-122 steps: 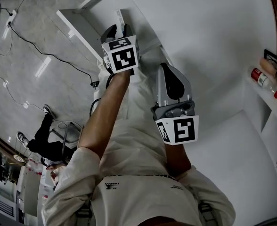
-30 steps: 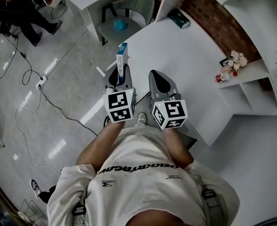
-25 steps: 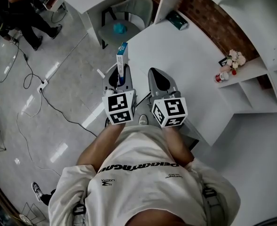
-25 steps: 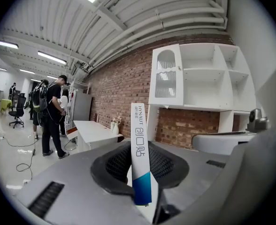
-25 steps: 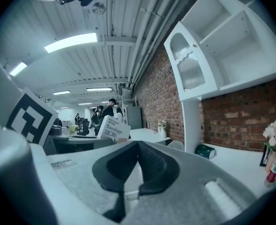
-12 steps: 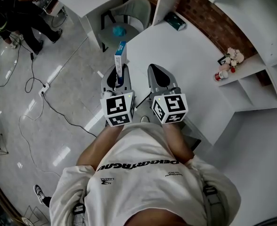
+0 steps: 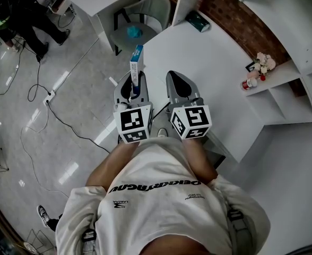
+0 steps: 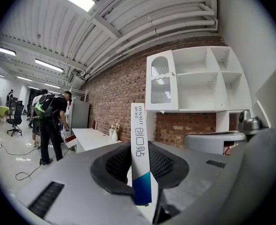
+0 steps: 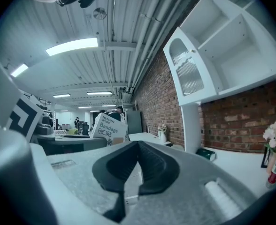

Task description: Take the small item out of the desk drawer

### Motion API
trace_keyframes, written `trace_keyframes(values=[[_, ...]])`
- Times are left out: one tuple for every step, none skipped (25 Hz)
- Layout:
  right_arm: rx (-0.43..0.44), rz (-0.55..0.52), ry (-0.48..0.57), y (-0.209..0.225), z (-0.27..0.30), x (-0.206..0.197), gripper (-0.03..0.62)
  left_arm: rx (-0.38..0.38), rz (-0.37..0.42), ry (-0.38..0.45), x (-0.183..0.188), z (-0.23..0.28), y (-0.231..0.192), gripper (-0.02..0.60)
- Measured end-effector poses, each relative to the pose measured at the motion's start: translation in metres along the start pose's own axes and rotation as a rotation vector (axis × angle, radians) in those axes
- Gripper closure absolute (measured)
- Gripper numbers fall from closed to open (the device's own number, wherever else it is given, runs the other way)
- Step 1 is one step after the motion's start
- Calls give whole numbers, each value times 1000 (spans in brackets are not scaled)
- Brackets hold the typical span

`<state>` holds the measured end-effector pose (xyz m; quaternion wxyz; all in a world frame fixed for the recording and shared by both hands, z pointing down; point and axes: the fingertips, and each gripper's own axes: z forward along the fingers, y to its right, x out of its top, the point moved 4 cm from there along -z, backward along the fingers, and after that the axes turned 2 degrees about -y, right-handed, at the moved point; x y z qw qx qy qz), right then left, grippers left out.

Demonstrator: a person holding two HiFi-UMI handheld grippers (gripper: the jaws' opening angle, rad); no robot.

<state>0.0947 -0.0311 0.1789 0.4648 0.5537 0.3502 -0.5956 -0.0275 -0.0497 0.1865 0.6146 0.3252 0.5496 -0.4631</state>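
A slim white and blue bandage box stands upright between the jaws of my left gripper, which is shut on its lower end. In the left gripper view the box rises out of the black pads of that gripper. My right gripper is held level beside it, over the near corner of the white desk. In its own view the right gripper is shut with nothing between its pads, and the box shows at the left. I cannot make out a drawer.
A grey chair stands behind the desk. A dark green box lies at the desk's far end. Flowers and a red-capped bottle sit on the white shelf unit at the right. Cables cross the floor; people stand far left.
Since the oldest frame the view has swung from close over the desk to a wider look at desk and floor. Over the last second both grippers barely moved; the box stays held.
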Motion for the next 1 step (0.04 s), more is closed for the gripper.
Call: trace_keyframes(values=[[0, 1, 0, 0, 0, 1, 594, 0, 1, 3, 1, 0, 0, 503]])
